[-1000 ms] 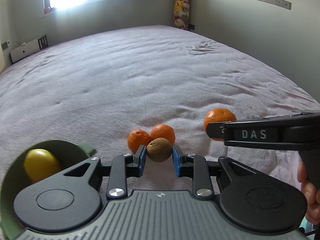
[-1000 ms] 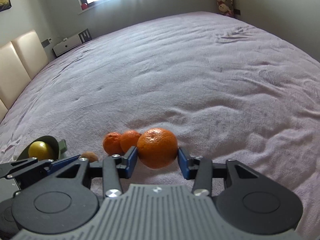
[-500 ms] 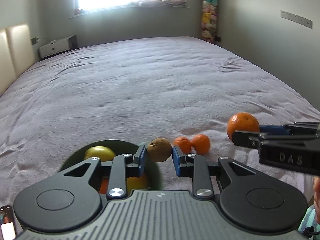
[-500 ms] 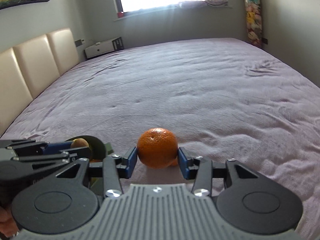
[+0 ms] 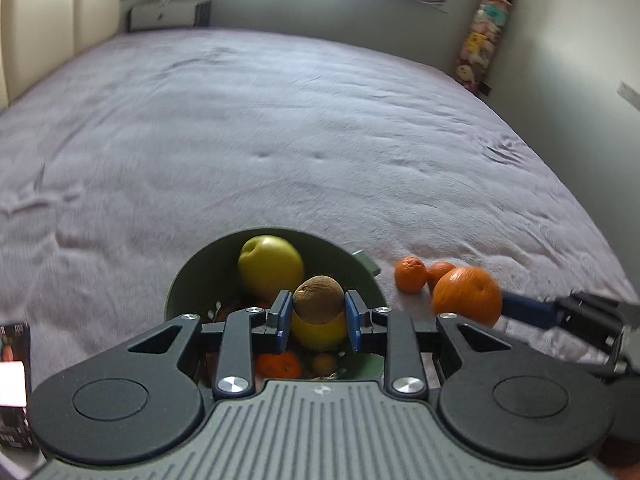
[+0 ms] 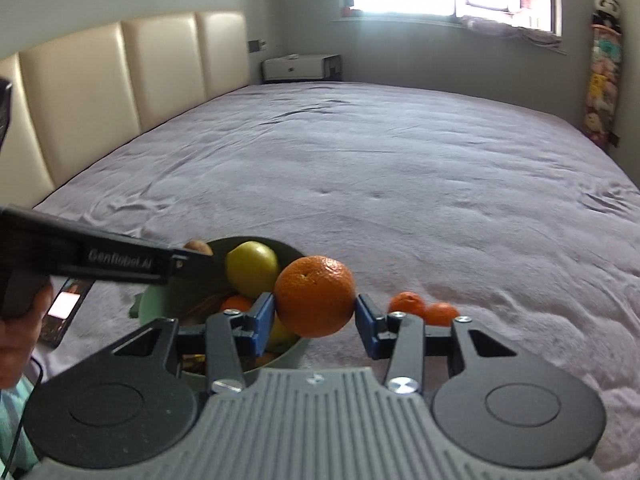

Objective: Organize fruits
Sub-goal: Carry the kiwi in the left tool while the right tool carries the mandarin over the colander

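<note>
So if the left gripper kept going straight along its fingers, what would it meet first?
Probably the yellow apple in the green bowl. The left gripper, shut on the kiwi, points over the bowl's opening, with the apple just beyond the kiwi. Depth is unclear; it might pass above.

Kiwi (image 5: 319, 299) betw L gripper (image 5: 316, 316) jaws, above bowl (image 5: 176, 292)

Our left claw (image 5: 319, 315) is level, blue pads clamped tight on both sides of its load. Our right claw (image 6: 316, 312) sits just beside it, pads spread wider and pressed against what it carries. Our left hand (image 6: 20, 320) grips its handle at the frame's edge.
</note>
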